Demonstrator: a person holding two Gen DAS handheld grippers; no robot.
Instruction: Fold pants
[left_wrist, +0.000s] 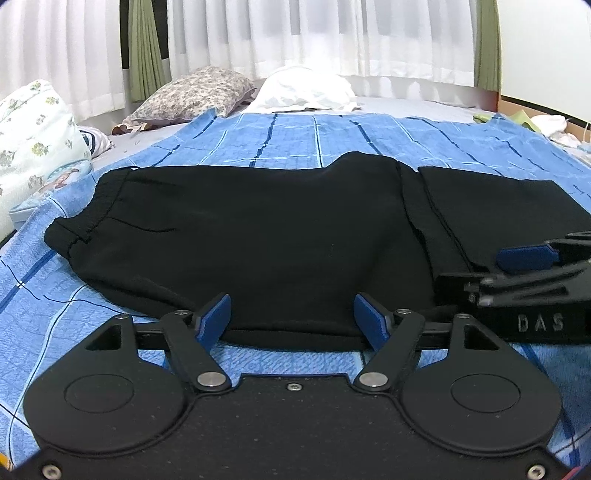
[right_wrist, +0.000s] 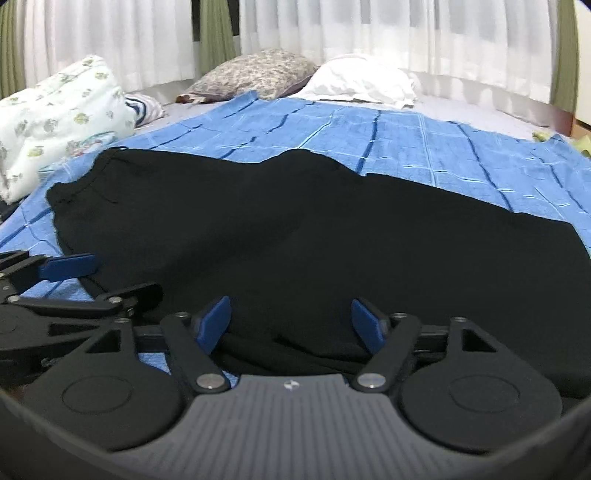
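Note:
Black pants (left_wrist: 280, 236) lie flat on a blue checked blanket (left_wrist: 295, 136), with the elastic waistband (left_wrist: 74, 229) at the left and the legs running off to the right. My left gripper (left_wrist: 291, 314) is open at the pants' near edge, and the hem lies between its blue pads without being pinched. The right gripper (left_wrist: 498, 273) shows at the right edge of this view, over the leg part. In the right wrist view, my right gripper (right_wrist: 291, 317) stands open over the dark cloth (right_wrist: 332, 236), with a fold of fabric between its fingers. The left gripper (right_wrist: 96, 280) is just to its left.
A flowered pillow (left_wrist: 199, 92) and a white pillow (left_wrist: 306, 88) lie at the head of the bed under white curtains (left_wrist: 332, 33). Folded flowered bedding (left_wrist: 33, 136) sits at the left. A wooden bed edge (left_wrist: 535, 107) with small clothes is at the far right.

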